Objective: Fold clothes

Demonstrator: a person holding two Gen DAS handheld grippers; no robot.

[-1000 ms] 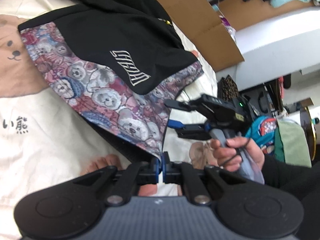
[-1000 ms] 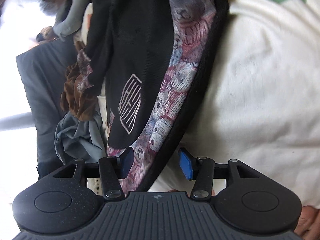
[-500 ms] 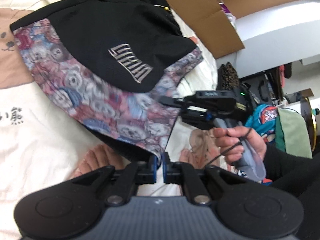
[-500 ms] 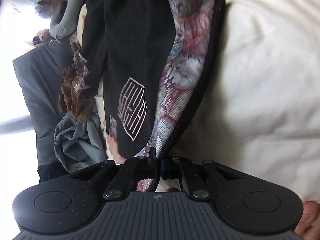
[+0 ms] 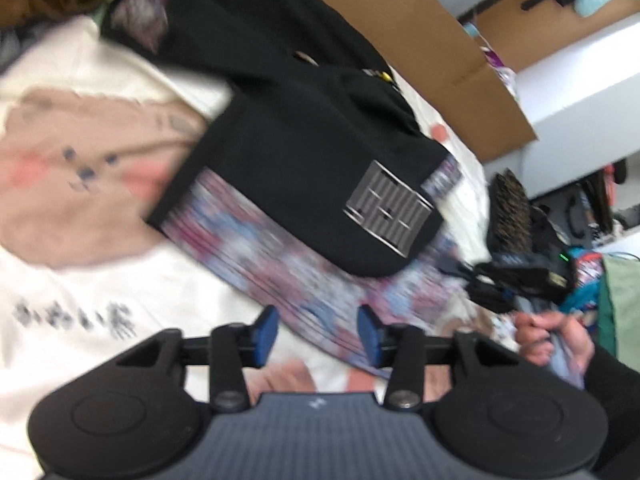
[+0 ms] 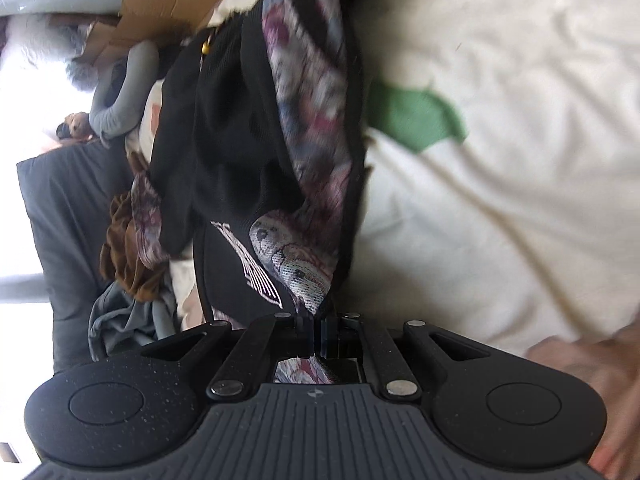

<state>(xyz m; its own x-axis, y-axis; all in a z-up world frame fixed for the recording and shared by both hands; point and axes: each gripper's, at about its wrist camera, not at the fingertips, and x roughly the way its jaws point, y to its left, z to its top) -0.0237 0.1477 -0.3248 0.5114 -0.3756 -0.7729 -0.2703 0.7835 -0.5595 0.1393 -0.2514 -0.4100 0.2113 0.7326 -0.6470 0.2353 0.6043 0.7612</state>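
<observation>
The black garment with bear-print lining is pinched at its hem corner by the clenched right gripper, its long axis running straight ahead over the cream bedspread. The left gripper is opening, nothing pressed between its 2 pads, the lining edge just ahead.

Black garment with bear-print lining, half-folded, on cream bedding

Bright daylight, blown-out glare at left of right view, motion blur, fisheye-bent edges.
</observation>
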